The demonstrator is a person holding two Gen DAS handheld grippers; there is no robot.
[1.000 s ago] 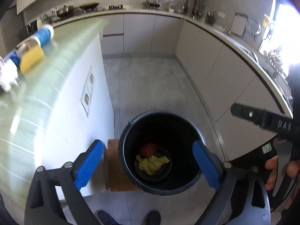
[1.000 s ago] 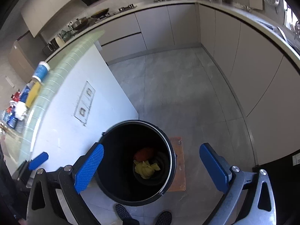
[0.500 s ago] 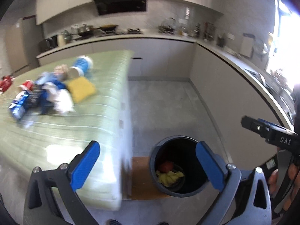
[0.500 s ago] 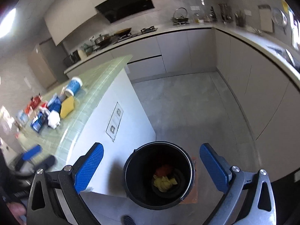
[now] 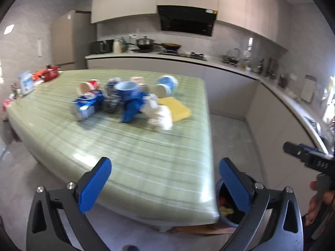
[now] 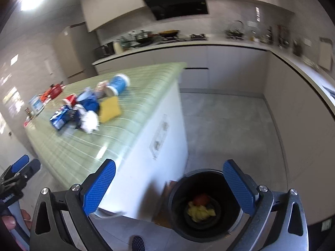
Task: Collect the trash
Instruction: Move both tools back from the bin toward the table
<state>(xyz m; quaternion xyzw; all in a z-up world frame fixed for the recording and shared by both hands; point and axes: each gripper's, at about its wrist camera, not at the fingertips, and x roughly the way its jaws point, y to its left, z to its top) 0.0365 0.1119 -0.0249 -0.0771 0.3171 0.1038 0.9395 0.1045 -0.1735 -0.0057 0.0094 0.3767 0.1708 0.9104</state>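
A pile of trash lies on the green island top (image 5: 146, 146): a blue-and-white wrapper (image 5: 86, 104), a red cup (image 5: 89, 86), a blue cup (image 5: 126, 91), a blue tub (image 5: 166, 85), white crumpled paper (image 5: 160, 115) and a yellow sponge (image 5: 174, 109). The pile also shows in the right wrist view (image 6: 88, 108). My left gripper (image 5: 165, 186) is open and empty over the island's near edge. My right gripper (image 6: 170, 188) is open and empty above the black bin (image 6: 205, 205), which holds yellow and red trash.
The bin (image 5: 228, 205) stands on the floor at the island's near right corner, by a brown board (image 6: 162, 200). Grey cabinets and a worktop with pots run along the back and right walls. More packets (image 5: 45, 74) lie at the island's far left.
Both grippers have lifted and tilted up from looking down into the bin. The left one now faces the trash pile across the island top. Both stay open.
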